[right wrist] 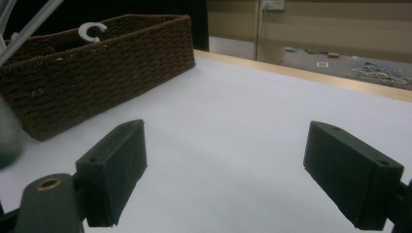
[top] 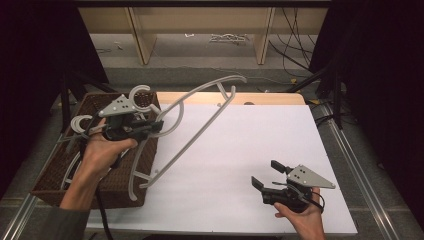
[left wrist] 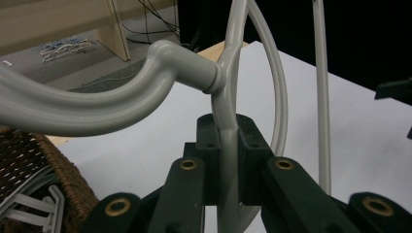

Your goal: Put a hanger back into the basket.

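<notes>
A large grey plastic hanger hangs tilted over the left part of the white table, its lower end beside the wicker basket. My left gripper is shut on one thin bar of the hanger, and the left gripper pads press on it from both sides. My right gripper stays low near the table's front right. Its jaws stand wide apart, and the right gripper has nothing between them.
The brown wicker basket stands at the table's left edge with more grey hangers inside; a hook rises above its rim. Wooden shelf legs and floor cables lie beyond the table.
</notes>
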Action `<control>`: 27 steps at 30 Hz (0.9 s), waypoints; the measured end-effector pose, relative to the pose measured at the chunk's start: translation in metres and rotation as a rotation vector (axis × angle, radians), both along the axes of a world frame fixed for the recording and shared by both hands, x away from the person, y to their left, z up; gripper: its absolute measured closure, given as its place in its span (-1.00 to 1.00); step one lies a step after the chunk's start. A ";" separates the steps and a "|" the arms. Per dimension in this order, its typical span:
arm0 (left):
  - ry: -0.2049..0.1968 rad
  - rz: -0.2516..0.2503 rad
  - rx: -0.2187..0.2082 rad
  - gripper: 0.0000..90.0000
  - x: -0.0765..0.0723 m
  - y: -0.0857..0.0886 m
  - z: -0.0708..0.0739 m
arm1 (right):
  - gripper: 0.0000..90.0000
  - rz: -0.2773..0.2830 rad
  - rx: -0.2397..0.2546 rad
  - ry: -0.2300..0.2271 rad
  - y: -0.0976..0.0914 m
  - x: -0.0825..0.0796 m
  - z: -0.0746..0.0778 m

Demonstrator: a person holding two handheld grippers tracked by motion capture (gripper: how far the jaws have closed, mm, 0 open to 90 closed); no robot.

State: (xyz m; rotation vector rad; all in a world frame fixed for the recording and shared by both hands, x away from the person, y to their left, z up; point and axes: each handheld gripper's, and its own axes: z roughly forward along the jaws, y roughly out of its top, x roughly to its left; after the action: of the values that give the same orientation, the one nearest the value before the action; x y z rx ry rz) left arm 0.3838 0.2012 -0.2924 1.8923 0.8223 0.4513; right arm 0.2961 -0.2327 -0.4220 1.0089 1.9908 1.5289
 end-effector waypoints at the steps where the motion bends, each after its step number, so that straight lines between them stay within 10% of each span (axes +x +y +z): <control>1: 0.010 0.000 -0.027 0.83 0.002 0.004 0.003 | -0.63 0.004 -0.001 -0.003 0.000 0.000 0.000; 11: -0.002 0.050 -0.043 0.83 0.007 0.031 0.030 | -0.63 -0.001 -0.017 0.006 0.000 0.001 -0.001; 27: -0.010 0.201 0.016 0.83 0.028 0.082 0.024 | -0.63 0.006 -0.020 0.010 0.001 0.002 -0.002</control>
State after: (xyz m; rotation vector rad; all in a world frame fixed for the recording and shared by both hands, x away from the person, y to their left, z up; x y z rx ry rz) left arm 0.4120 0.2831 -0.2682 1.8276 1.0106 0.5912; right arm 0.2976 -0.2315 -0.4235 1.0057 2.0140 1.5065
